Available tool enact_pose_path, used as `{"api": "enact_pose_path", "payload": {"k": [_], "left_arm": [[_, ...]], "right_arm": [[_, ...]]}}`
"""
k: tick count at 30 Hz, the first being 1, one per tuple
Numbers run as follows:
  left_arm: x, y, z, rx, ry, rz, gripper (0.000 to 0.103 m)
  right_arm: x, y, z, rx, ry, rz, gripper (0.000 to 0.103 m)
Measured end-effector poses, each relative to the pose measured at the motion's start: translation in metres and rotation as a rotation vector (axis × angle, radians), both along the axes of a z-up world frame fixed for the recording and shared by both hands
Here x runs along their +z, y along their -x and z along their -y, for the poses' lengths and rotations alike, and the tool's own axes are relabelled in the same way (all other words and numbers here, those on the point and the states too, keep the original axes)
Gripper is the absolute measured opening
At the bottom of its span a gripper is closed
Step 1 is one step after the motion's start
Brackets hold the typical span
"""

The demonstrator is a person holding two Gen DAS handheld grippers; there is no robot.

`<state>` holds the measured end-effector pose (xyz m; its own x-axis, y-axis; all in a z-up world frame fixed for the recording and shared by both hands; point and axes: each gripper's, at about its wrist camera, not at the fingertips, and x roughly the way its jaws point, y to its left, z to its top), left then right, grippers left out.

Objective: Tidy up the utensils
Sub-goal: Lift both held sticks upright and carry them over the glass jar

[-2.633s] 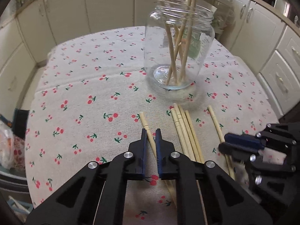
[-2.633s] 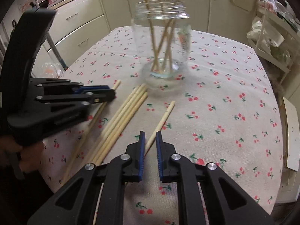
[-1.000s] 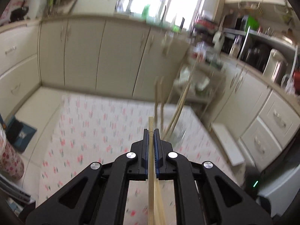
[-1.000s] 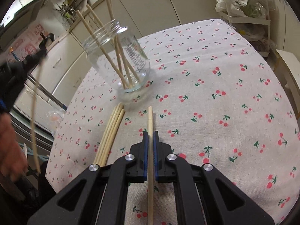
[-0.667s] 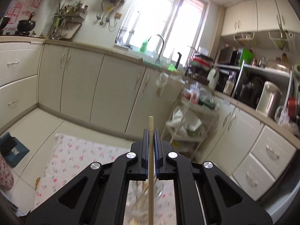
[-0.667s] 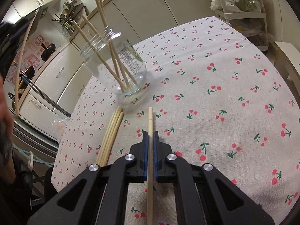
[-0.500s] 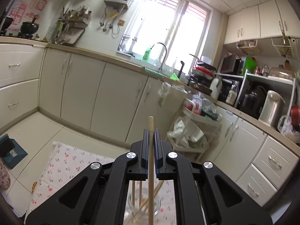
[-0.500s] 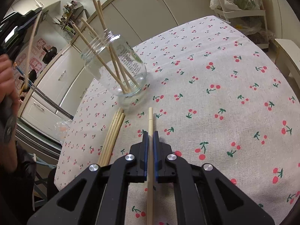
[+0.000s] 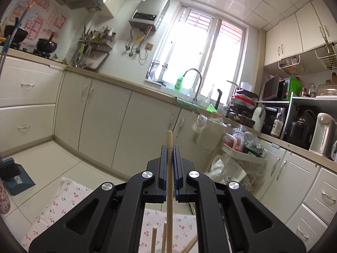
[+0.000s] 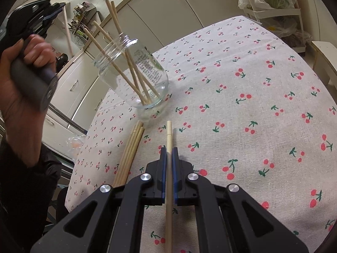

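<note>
My left gripper (image 9: pixel 169 147) is shut on a wooden chopstick (image 9: pixel 169 181) and holds it upright, high above the table; it also shows in the right wrist view (image 10: pixel 56 8), up and left of the jar. A clear glass jar (image 10: pixel 134 73) with several chopsticks stands on the cherry-print tablecloth (image 10: pixel 242 105). My right gripper (image 10: pixel 168 150) is shut on another chopstick (image 10: pixel 168 135), low over the cloth, in front of the jar. Several loose chopsticks (image 10: pixel 130 151) lie to the left. Tips of the jar's chopsticks (image 9: pixel 154 238) show below my left gripper.
Kitchen cabinets (image 9: pixel 101 116) and a counter with a sink tap (image 9: pixel 194 78) ring the table. A trolley with bags (image 9: pixel 240 154) stands at the far right. The table's left edge (image 10: pixel 84 139) drops off near the loose chopsticks.
Both grippers closed on chopsticks and lifted them. My left gripper has tilted up and risen higher over the jar; the right one has held nearly still.
</note>
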<state>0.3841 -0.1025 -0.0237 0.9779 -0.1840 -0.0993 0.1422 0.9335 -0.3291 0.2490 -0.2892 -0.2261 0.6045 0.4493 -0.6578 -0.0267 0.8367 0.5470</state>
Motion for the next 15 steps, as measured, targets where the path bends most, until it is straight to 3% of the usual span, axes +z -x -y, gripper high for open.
{"api": "enact_pose_path", "payload": {"k": [7,15], "left_arm": [[-0.01,-0.011,0.015,0.03,-0.004,0.029,0.005],[-0.034,-0.01,0.03,0.029,-0.071,0.031,0.005]], "right_arm": [[-0.004,-0.001,0.004,-0.007,-0.038,-0.011,0.006],[-0.006,-0.002,0.007,-0.008,-0.068,-0.02,0.006]]}}
